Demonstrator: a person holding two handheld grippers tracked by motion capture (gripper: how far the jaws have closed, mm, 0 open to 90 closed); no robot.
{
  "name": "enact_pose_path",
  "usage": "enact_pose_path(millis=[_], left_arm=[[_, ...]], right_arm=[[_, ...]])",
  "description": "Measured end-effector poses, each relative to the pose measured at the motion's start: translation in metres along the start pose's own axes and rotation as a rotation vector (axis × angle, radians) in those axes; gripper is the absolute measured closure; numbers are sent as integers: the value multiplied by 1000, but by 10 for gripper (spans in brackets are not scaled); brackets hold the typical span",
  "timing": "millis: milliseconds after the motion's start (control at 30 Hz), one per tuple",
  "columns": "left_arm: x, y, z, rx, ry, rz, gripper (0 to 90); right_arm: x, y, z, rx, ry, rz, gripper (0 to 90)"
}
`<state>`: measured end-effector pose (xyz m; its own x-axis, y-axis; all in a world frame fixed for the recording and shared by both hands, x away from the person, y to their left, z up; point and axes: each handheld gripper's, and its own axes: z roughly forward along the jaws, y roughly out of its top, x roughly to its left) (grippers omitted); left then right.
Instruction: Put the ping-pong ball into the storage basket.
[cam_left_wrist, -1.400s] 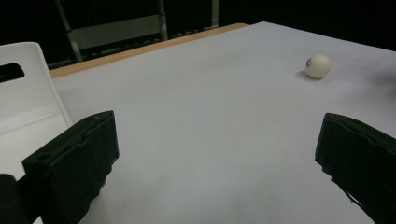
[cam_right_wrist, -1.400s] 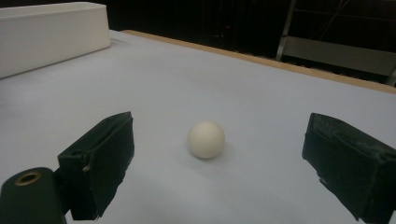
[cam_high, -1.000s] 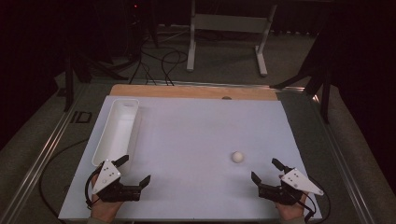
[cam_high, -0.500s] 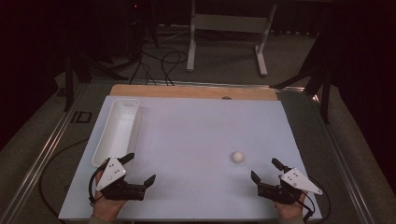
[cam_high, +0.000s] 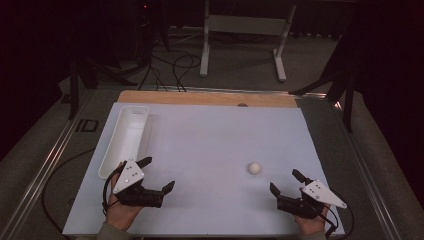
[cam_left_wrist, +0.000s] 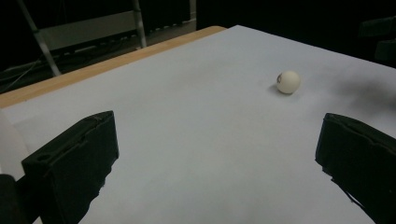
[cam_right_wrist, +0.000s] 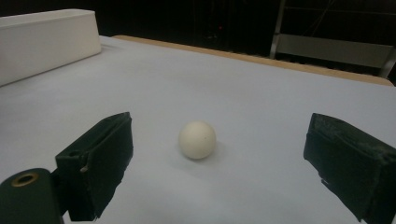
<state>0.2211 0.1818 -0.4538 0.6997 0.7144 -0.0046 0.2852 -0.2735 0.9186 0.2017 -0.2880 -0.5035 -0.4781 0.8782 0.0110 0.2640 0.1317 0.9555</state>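
Sitting all alone on the white bench (cam_high: 210, 150) is a small white ball (cam_high: 254, 168), on the right side and just in front of the right gripper (cam_high: 290, 187). In the right gripper view the ball (cam_right_wrist: 197, 139) lies between the two black jaws but a bit ahead of them, not touching either one. Those jaws are wide open and hold nothing. The left gripper (cam_high: 159, 176) is far from the ball, near the close end of the long white tray (cam_high: 111, 151). Its jaws are wide open too, with nothing in them. In the left gripper view the ball (cam_left_wrist: 288, 82) looks small and far off. The ball looks smooth, round and hard, a lot like a ping-pong ball, so it is likely very light. A ball like that rolls away at the tiniest bump. It may also pop out from the jaws if they pinch it too high or too low. The best place to take hold is right across its middle, one jaw on each side, at the fattest part. Closing slowly and softly should keep it from shooting off. A thin hollow ball could dent if it is squeezed hard.
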Motion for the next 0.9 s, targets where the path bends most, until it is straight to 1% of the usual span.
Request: enact_pose_path(millis=[167, 267, 533, 733, 900], left_arm=[[-3, 10, 4, 13, -24, 25, 0], [-3, 15, 7, 10, -33, 35, 0], [-5, 26, 14, 4, -50, 50, 0], [-6, 33, 20, 7, -60, 68, 0], [-5, 38, 25, 6, -77, 72, 0]], right_arm=[[-1, 0, 0, -2, 2, -1, 81], [0, 0, 0, -1, 1, 1, 81], [0, 0, 1, 6, -4, -1, 82], [-1, 0, 0, 6, -3, 8, 82], [-1, 0, 0, 11, 0, 13, 81]])
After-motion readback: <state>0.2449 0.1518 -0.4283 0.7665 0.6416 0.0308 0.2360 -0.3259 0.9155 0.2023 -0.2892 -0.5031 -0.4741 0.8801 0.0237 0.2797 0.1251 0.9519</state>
